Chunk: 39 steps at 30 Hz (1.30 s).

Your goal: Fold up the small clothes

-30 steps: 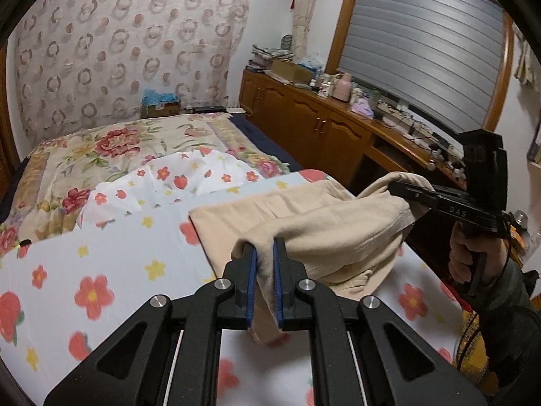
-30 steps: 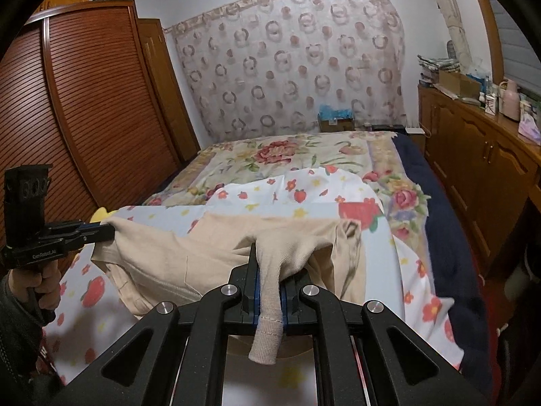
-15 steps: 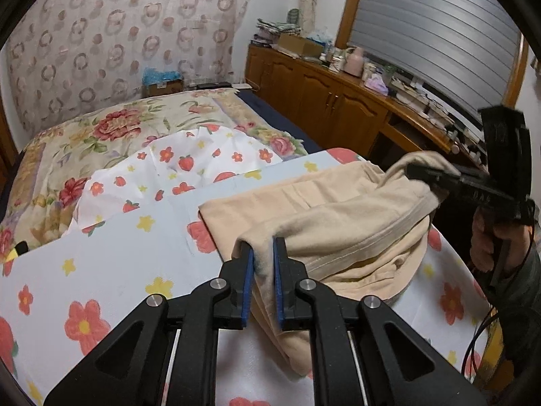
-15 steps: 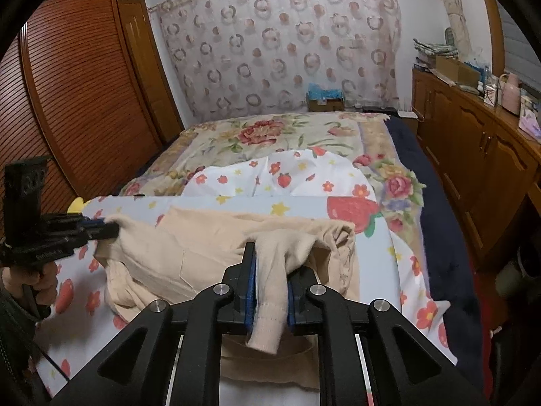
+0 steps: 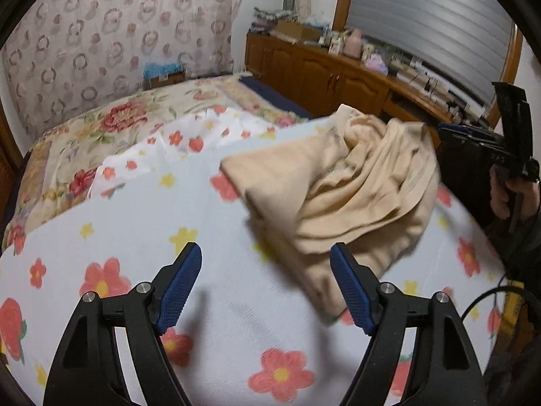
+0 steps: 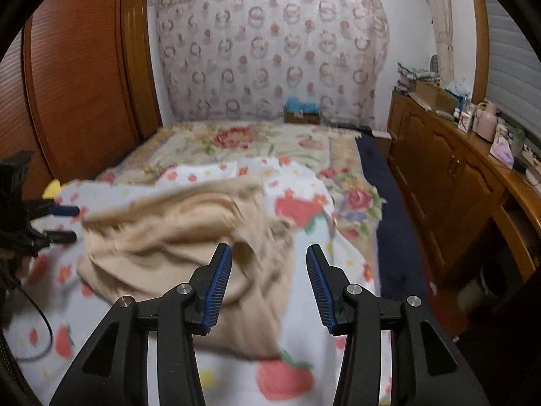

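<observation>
Soft, even indoor light fills both views, with no hard glare. Motion blur smears the beige garment [image 5: 355, 189] ahead of the left gripper's [image 5: 265, 284] fingers, and more heavily in the right wrist view, where the cloth [image 6: 175, 237] just beyond the spread blue pads [image 6: 219, 284] loses its edges. A faint shadow lies on the flowered sheet [image 5: 135, 223] between the left fingers. Fisheye distortion bends walls and cabinets, and black vignetting rings each frame's corners.
</observation>
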{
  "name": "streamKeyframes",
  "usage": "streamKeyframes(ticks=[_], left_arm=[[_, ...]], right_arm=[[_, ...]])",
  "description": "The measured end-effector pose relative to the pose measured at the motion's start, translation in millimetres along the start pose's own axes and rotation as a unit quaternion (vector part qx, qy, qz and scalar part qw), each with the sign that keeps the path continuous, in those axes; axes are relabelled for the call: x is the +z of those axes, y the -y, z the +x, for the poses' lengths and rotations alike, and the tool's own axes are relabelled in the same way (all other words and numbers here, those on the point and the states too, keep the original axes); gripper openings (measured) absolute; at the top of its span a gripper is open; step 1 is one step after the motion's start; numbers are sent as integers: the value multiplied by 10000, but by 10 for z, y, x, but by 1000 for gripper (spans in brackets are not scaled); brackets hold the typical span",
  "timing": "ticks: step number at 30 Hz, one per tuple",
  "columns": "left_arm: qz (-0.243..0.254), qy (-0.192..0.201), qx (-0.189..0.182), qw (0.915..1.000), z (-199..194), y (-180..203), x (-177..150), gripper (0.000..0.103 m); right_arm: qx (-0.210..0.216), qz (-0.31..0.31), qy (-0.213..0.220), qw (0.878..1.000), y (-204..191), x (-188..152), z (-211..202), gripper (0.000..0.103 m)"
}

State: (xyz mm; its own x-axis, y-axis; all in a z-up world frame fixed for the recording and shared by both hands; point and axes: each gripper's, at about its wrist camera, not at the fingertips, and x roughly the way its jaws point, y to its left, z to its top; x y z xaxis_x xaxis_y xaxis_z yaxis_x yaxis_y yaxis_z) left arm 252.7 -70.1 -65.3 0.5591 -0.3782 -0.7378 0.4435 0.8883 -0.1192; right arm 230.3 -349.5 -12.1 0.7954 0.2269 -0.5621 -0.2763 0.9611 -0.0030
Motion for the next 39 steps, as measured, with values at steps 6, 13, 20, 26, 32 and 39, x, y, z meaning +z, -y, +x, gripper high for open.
streamKeyframes(ticks=[6, 13, 20, 26, 32, 39], left_arm=[[64, -187, -108, 9997, 162, 41, 4, 79], [395, -17, -201, 9990, 349, 80, 248, 70], [354, 48, -318, 9989, 459, 1, 427, 30], [-96, 189, -261, 9994, 496, -147, 520, 16], [-519, 201, -219, 9982, 552, -263, 560, 16], [-523, 370, -12, 9979, 505, -317, 688, 25]], right_arm=[[185, -255, -334, 9989, -176, 0, 30, 48], [464, -712, -381, 9957, -248, 230, 180, 48], [1092, -770, -199, 9908, -110, 467, 339, 7], [1321, -44, 68, 9912, 230, 562, 265, 2], [869, 482, 110, 9950, 407, 627, 256, 3], [331, 535, 233, 9977, 167, 562, -50, 40]])
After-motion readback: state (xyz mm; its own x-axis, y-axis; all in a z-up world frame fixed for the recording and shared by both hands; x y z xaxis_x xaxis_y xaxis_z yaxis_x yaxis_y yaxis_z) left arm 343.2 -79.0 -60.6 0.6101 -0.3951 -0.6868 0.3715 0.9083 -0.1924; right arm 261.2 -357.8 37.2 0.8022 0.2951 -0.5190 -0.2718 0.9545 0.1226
